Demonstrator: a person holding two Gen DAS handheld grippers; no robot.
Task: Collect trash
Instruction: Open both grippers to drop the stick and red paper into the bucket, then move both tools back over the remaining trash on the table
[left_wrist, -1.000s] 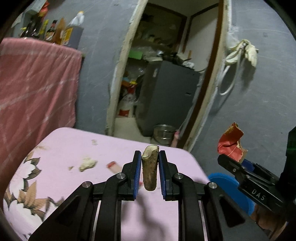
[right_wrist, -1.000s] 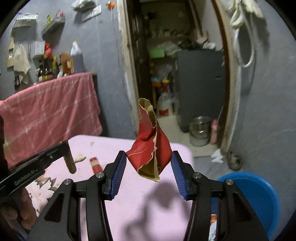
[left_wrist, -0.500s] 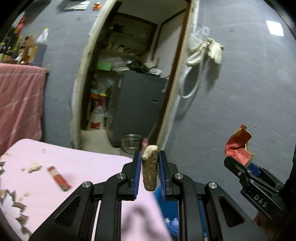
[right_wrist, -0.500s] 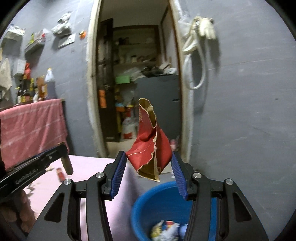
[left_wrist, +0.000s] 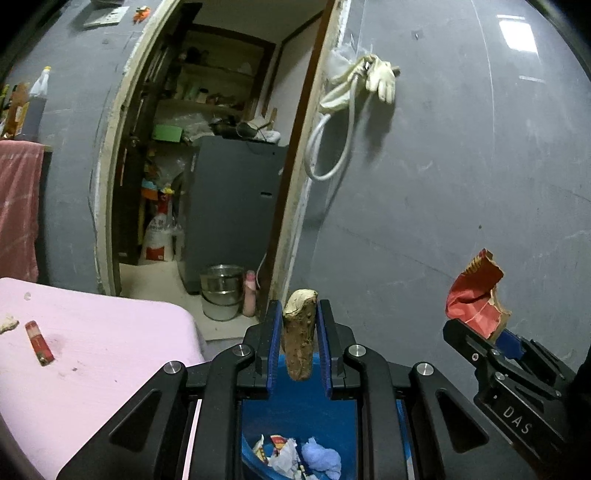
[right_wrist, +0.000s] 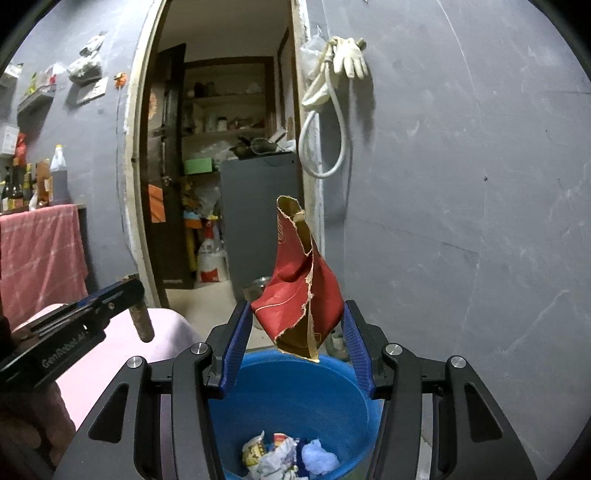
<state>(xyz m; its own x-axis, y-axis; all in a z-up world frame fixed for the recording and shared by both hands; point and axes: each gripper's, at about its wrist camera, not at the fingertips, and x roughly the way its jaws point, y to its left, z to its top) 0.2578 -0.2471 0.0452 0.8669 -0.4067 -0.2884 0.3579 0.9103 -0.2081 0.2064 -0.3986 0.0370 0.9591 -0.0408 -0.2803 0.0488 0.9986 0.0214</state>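
Looking along the left gripper (left_wrist: 298, 341), I see its blue pads pinching a stubby brown stick (left_wrist: 299, 338), held upright between them. Below, framed by the gripper's arms, sits the blue bucket (left_wrist: 295, 410) with crumpled paper and a blue wad (left_wrist: 319, 458) at its bottom. To the left lies the pink table (left_wrist: 110, 354), carrying a small red wrapper (left_wrist: 38, 342) and a pale crumb (left_wrist: 7, 322) at its far left edge. Off to the right, the right gripper (left_wrist: 491, 334) holds a torn red packet (left_wrist: 474, 301) in front of the grey wall (left_wrist: 443, 184).

From the right wrist view, the right gripper (right_wrist: 297, 338) clamps the torn red packet (right_wrist: 301, 288) between its blue pads, the packet standing up and fraying at its lower edge. It hangs directly over the blue bucket (right_wrist: 288, 391), where crumpled scraps (right_wrist: 277, 456) are piled. At left, the left gripper (right_wrist: 125, 293) pokes in with the brown stick (right_wrist: 142, 321) hanging from its tip, over the corner of the pink table (right_wrist: 162, 332). A white glove (right_wrist: 349, 59) and hose hang on the wall beside the doorway.
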